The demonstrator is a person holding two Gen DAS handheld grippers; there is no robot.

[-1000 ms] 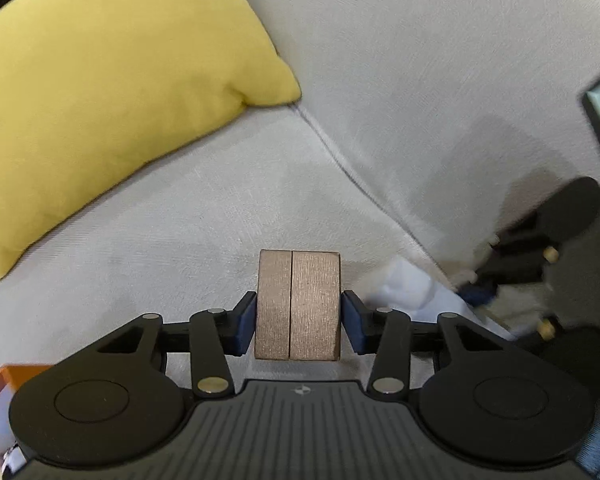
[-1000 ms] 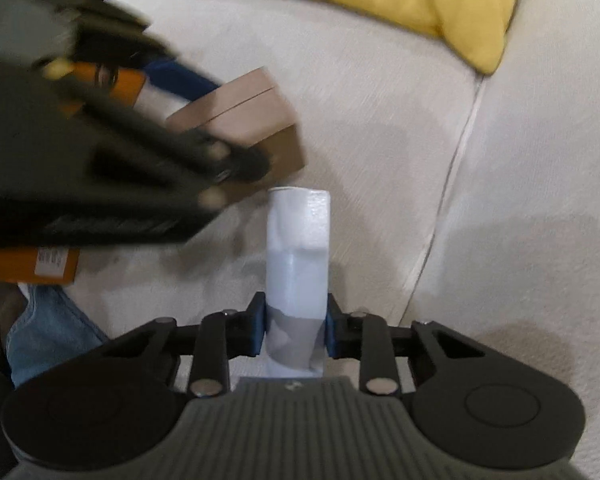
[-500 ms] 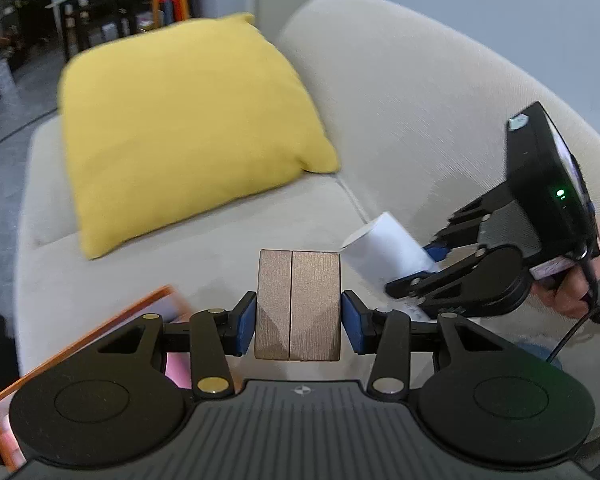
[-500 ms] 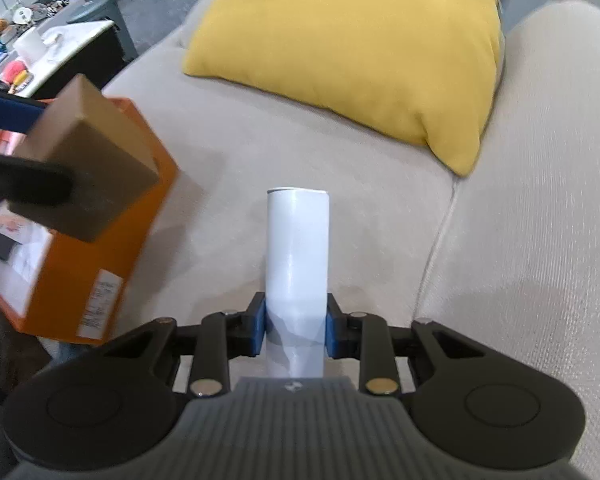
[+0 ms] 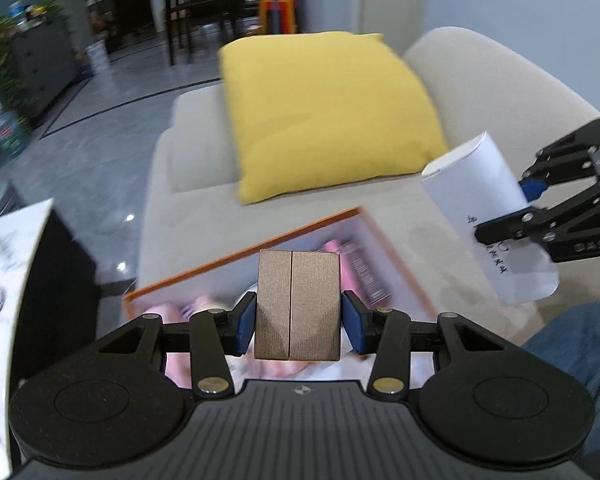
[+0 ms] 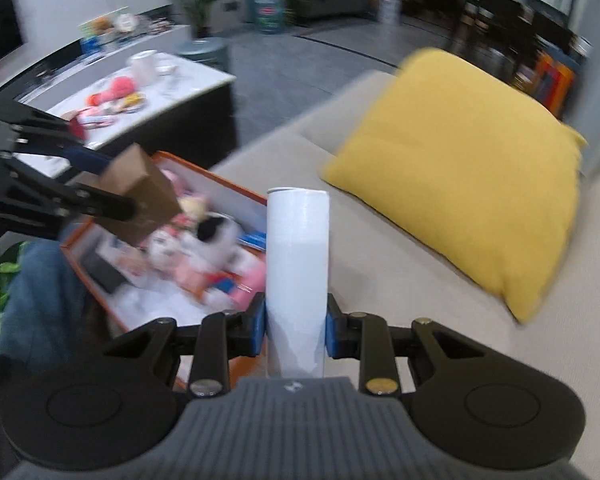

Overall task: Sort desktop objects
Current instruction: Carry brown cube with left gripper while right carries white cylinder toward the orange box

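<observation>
My left gripper [image 5: 299, 326] is shut on a brown box [image 5: 298, 304] and holds it above an orange box [image 5: 240, 258] full of pink and white items. My right gripper [image 6: 297, 326] is shut on a white cylinder [image 6: 298, 268] that stands up between its fingers, just right of the orange box [image 6: 236, 186]. In the left wrist view the right gripper [image 5: 528, 204] and the white cylinder [image 5: 484, 200] show at the right. In the right wrist view the left gripper [image 6: 100, 184] and the brown box [image 6: 140, 200] hang over the orange box's left part.
The orange box lies on a beige sofa [image 5: 440, 208] with a yellow cushion [image 5: 324, 112] behind it. A white-topped table [image 6: 140, 96] with small items stands to the left. A jeans-clad leg [image 6: 40, 292] is beside the box.
Both grippers have swung left and lifted their view. The orange box has come under the left gripper, and the room behind the sofa now shows. Both grips are unchanged.
</observation>
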